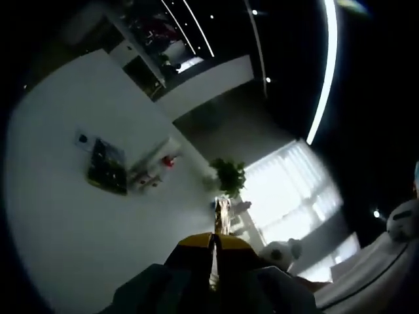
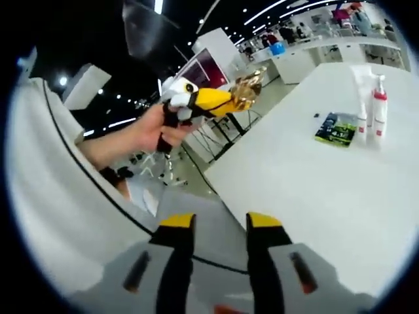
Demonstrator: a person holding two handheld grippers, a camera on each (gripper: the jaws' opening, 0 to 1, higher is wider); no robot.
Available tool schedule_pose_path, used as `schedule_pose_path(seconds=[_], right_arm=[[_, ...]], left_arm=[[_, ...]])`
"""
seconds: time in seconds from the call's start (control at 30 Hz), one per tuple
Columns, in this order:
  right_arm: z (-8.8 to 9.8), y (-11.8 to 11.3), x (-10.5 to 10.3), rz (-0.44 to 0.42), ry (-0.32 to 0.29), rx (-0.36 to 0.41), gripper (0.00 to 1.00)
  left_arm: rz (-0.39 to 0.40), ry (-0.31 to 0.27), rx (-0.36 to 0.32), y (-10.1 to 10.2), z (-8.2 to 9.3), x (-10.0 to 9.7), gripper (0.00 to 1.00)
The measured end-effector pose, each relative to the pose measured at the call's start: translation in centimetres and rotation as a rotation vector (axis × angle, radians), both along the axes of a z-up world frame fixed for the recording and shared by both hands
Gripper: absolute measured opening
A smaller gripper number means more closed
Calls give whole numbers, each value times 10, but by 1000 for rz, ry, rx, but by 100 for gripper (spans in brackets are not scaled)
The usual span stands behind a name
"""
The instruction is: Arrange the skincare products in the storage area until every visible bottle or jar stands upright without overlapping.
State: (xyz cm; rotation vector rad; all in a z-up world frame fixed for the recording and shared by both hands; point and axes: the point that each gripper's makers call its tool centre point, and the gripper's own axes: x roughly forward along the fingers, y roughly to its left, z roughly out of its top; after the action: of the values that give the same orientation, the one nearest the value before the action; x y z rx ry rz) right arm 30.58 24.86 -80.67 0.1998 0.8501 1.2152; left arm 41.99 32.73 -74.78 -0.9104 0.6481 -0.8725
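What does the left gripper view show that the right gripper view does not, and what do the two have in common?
Left gripper view: a plant and a bright window beyond the table. Right gripper view: a hand holding the left gripper, and the right gripper, jaws open. Both: the white table, a dark packet, the bottles and the gold item clamped in the left gripper.

Bench (image 2: 314, 190): smooth matt white top. Bottles (image 2: 370, 108): glossy plastic, look white w/ red. Packet (image 2: 336, 128) nr far edge: shiny printed film. Fingers (image 2: 265, 229): yellow-tipped, look plastic. Sleeve (image 2: 46, 170): white cloth.
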Motion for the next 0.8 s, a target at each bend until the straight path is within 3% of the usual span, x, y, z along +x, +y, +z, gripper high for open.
schedule_pose_path(seconds=[0.23,0.3,0.37,0.4,0.43,0.67,0.73,0.8], right_arm=[[-10,-5,0,-6,39,-15,31],[-10,-6,-2,10,35,-12,25],[-9,-6,-4,47,20,-3,8],[-5,-5,-1,22,16,25,5],[0,-3,-8,57,47,66,3],[-10,-7,-3,54,27,33,3],[-15,-12,5,5,17,16,11],[-19,-17,4,19,22,0,11]], left_arm=[[21,18,23,12,-14,24,1],[23,23,30,16,-18,31,1],[29,26,33,19,-22,40,1],[31,30,33,20,-23,43,1],[35,34,37,22,-26,49,1],[50,64,56,28,-46,79,2],[67,91,63,33,-57,91,2],[74,101,64,37,-62,99,1]])
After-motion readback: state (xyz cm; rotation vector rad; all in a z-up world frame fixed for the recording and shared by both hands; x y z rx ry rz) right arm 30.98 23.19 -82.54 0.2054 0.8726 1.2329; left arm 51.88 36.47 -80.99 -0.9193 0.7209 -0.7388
